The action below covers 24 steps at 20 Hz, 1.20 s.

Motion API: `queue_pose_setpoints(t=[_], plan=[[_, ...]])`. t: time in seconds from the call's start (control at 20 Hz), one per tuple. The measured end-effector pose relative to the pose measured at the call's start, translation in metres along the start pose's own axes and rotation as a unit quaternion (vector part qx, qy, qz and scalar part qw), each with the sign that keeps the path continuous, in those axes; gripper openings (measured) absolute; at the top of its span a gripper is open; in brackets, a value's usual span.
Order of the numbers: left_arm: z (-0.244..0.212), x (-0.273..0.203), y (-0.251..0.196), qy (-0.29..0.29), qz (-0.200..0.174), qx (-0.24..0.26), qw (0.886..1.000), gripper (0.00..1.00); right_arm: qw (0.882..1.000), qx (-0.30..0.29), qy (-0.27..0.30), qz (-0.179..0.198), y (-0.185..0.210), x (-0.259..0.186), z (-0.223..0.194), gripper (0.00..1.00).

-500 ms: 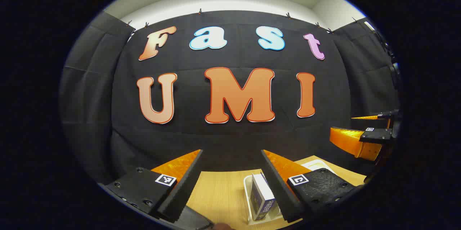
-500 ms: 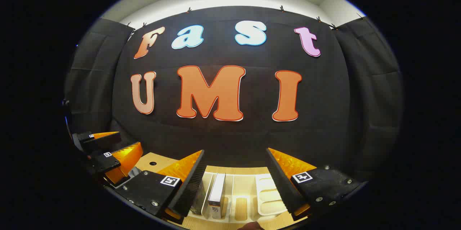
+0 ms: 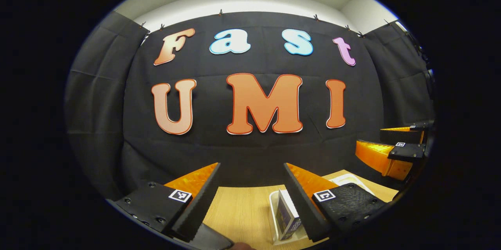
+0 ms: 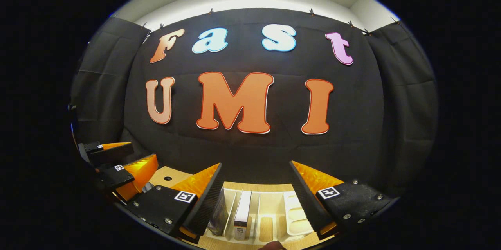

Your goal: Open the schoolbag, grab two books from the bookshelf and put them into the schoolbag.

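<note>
— While the two books (image 4: pixel 242 213) stand upright in the white bookshelf (image 4: pixel 291 213) on the wooden table (image 3: pixel 242 211), where are the tools?

— Right gripper (image 4: pixel 256 191) hangs wide over them, holding nothing. Left gripper (image 3: pixel 250 193), left of it, is wide too, above bare table beside the purple book (image 3: pixel 285 216).

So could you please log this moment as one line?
left gripper: open | right gripper: open | books: upright in rack | nothing held
</note>
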State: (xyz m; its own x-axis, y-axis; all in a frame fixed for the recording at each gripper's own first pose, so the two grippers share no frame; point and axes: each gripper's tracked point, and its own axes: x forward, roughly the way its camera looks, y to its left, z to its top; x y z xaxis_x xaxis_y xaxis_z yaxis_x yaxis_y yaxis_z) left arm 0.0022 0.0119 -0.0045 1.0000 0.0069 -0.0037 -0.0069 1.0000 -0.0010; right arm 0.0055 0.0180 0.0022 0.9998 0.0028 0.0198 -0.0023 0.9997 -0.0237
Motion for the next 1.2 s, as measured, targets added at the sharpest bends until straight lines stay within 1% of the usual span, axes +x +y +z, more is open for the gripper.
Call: queue_pose_setpoints(t=[0.05, 0.1, 0.15, 0.45, 0.5, 0.55, 0.6, 0.65, 0.7, 0.85, 0.9, 0.95, 1.0, 1.05, 1.2], plan=[[0.0, 0.001, 0.002, 0.001, 0.002, 0.0, 1.0, 0.98, 1.0, 0.0, 0.003, 0.002, 0.002, 0.001, -0.002, 0.97], [0.0, 0.0, 0.002, 0.001, 0.003, 0.0, 1.0, 1.0, 1.0, 0.001, 0.006, 0.0, 0.0, 0.0, -0.004, 0.97], [0.001, -0.001, 0.003, 0.0, 0.003, 0.001, 1.0, 0.97, 1.0, 0.002, 0.009, 0.0, -0.001, -0.002, -0.005, 0.97], [0.003, -0.004, 0.006, -0.009, 0.011, 0.003, 1.0, 0.97, 1.0, 0.008, 0.008, -0.01, -0.006, -0.004, -0.003, 0.97], [0.002, -0.005, 0.005, -0.008, 0.011, 0.004, 1.0, 1.0, 1.0, 0.004, 0.009, -0.012, -0.007, -0.005, -0.004, 0.97], [0.0, -0.006, 0.005, -0.008, 0.011, 0.007, 1.0, 1.0, 1.0, 0.001, 0.009, -0.013, -0.008, -0.006, -0.005, 0.97], [0.001, -0.007, 0.005, -0.01, 0.012, 0.012, 1.0, 0.97, 1.0, -0.001, 0.008, -0.013, -0.009, -0.007, -0.005, 0.97], [0.0, -0.008, 0.005, -0.009, 0.014, 0.021, 1.0, 0.97, 1.0, 0.0, 0.009, -0.011, -0.008, -0.008, -0.005, 0.97], [-0.003, -0.008, 0.008, -0.005, 0.023, 0.034, 0.999, 0.97, 1.0, 0.0, 0.01, -0.011, -0.009, -0.009, -0.006, 0.97], [-0.027, -0.014, 0.01, 0.019, 0.026, 0.057, 0.998, 0.97, 1.0, -0.003, 0.011, -0.011, -0.013, -0.011, -0.006, 0.97], [-0.039, -0.015, 0.007, 0.039, 0.016, 0.063, 0.997, 1.0, 1.0, -0.005, 0.011, -0.011, -0.015, -0.013, -0.006, 0.97], [-0.052, -0.019, 0.002, 0.059, 0.007, 0.068, 0.996, 0.97, 1.0, -0.006, 0.015, -0.011, -0.016, -0.013, -0.008, 0.97], [-0.063, -0.019, 0.003, 0.07, 0.011, 0.079, 0.994, 1.0, 1.0, -0.009, 0.016, -0.01, -0.017, -0.014, -0.01, 0.97], [-0.071, -0.021, 0.007, 0.08, 0.016, 0.095, 0.992, 0.98, 1.0, -0.012, 0.016, -0.012, -0.019, -0.016, -0.01, 0.97], [-0.101, -0.032, 0.013, 0.119, 0.027, 0.148, 0.981, 0.97, 1.0, -0.021, 0.018, -0.014, -0.026, -0.02, -0.014, 0.97]])
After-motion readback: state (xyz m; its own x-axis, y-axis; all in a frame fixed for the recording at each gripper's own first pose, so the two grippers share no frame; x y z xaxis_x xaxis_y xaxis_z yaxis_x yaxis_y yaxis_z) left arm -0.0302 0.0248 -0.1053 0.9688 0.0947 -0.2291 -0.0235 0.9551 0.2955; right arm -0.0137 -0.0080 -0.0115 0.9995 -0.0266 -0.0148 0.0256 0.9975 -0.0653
